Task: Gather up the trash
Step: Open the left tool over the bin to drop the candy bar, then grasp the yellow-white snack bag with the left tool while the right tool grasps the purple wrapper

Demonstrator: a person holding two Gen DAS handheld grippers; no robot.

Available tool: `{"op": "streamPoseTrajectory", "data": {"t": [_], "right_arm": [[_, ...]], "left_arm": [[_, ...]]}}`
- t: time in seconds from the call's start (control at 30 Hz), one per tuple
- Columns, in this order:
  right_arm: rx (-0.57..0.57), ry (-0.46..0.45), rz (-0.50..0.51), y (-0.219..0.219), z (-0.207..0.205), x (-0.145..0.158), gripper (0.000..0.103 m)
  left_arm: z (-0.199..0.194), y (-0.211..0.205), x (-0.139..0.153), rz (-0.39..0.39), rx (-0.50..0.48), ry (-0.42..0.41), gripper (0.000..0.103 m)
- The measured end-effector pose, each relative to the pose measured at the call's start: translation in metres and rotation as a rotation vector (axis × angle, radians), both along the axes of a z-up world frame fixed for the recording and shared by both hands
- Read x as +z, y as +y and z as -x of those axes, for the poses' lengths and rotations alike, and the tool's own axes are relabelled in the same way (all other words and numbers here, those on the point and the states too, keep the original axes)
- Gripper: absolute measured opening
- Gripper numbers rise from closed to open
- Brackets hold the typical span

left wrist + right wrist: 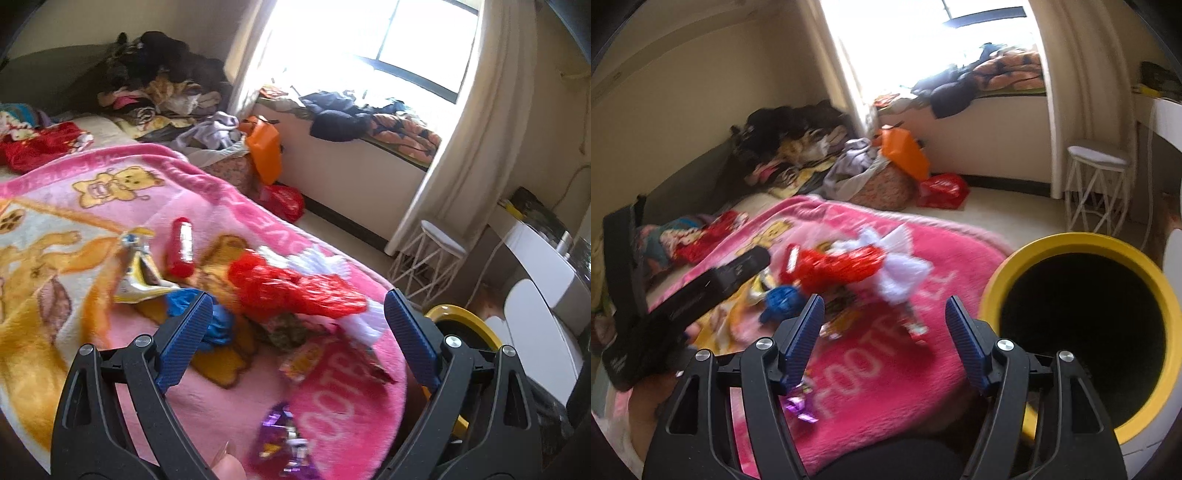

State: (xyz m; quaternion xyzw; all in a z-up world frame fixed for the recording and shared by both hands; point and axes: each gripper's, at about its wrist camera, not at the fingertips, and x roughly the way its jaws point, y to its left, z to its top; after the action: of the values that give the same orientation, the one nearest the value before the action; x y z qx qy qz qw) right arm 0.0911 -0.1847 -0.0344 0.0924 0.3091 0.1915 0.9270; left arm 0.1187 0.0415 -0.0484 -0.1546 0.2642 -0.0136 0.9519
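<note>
Left wrist view: we note the left gripper (297, 325) spread wide with nothing between its blue pads, hanging above the pink blanket (110, 206). The trash lies directly ahead of and under the tips: a red crinkled wrapper (295, 286) with its long axis running left to right across the gap, white tissue (325, 260) behind it, a blue wad (218, 325) just beside the left pad, a yellow foil packet (142, 273) and a red tube (183, 251) further left, and a purple wrapper (284, 448) close under the camera. The yellow bin (463, 323) peeks out behind the right finger. Right wrist view: the right gripper (884, 325) is likewise open wide and empty. The same red wrapper (831, 267) and tissue (905, 266) sit ahead and slightly left of its tips; the bin's yellow rim (993, 288) is just to the right, mouth open. The left gripper's black body (683, 306) crosses the left side. We judge the left gripper nearer the pile and the right nearer the bin. Motion blur limits detail.
</note>
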Motion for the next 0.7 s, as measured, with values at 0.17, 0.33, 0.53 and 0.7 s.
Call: {"op": "streamPoseTrajectory", "data": {"t": [0.17, 0.33, 0.53, 0.7], "right_arm": [[0.103, 0.048, 0.02, 0.037, 0.004, -0.009, 0.066], [0.18, 0.116, 0.047, 0.07, 0.003, -0.022, 0.066], [0.208, 0.213, 0.049, 0.087, -0.004, -0.035, 0.066], [0.225, 0.305, 0.066, 0.104, -0.014, -0.05, 0.066]], "left_arm": [[-0.001, 0.025, -0.005, -0.006, 0.058, 0.014, 0.086], [-0.001, 0.052, -0.012, -0.005, 0.112, 0.033, 0.086], [-0.008, 0.082, -0.025, 0.018, 0.152, 0.065, 0.086], [-0.02, 0.103, -0.038, 0.06, 0.177, 0.103, 0.076]]}}
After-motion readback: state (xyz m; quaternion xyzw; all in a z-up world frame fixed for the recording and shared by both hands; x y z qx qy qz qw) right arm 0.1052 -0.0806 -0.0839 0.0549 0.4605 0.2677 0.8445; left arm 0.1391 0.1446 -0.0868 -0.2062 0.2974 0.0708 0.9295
